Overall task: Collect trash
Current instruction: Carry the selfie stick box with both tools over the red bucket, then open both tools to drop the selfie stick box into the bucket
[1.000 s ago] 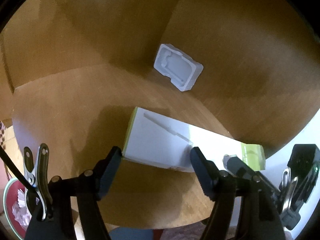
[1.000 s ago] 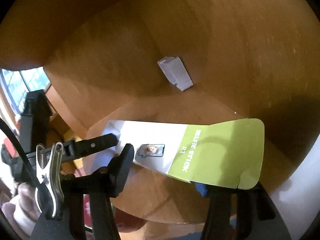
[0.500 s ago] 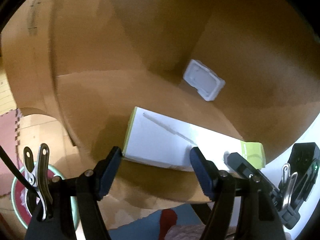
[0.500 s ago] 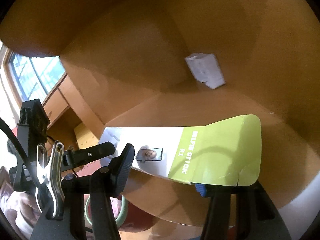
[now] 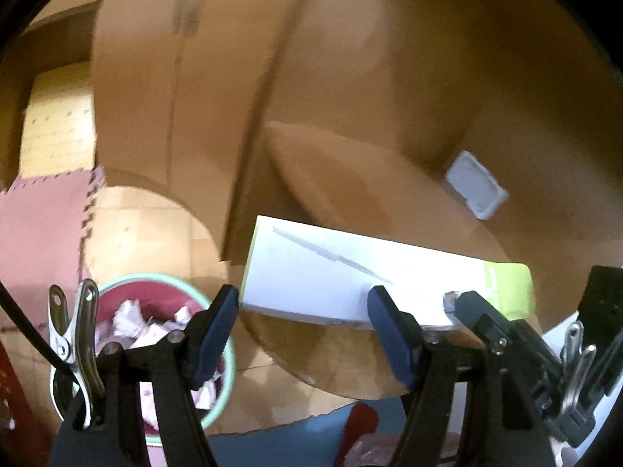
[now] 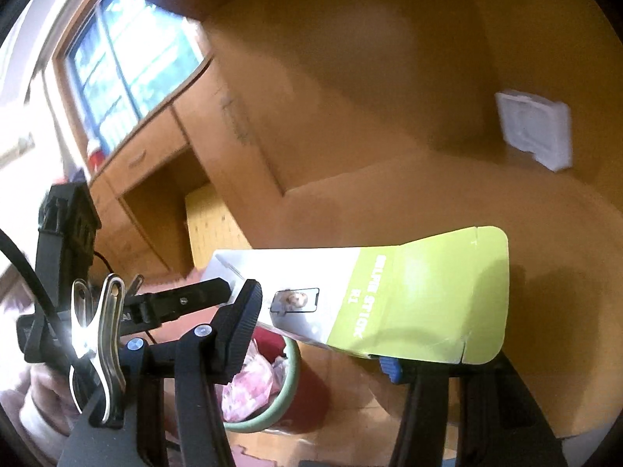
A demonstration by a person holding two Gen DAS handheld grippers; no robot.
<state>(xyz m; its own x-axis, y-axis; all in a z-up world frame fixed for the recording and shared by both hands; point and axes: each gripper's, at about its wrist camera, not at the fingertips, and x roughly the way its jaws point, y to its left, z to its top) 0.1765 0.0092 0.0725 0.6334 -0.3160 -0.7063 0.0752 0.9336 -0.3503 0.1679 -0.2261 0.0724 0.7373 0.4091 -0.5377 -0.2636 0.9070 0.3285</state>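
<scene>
Carton (image 6: 362,295) overhangs table edge (image 5: 335,389), above bin (image 5: 226,354).

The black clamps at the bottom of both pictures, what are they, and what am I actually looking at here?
There is no robot here: a person holds a hand-held gripping tool in each hand, and each one carries a wide-angle camera that looks along its two fingers. That is why the pictures look round and bent.

One picture looks out from the left tool, the other from the right tool. The right tool grips a long white and green box labelled as a selfie stick. The left tool's tips are at the box's other end; I cannot tell if they clamp it.

Below is a red bin with a mint rim, with crumpled scraps in it. Further off, a white moulded tray lies on brown cardboard.
</scene>
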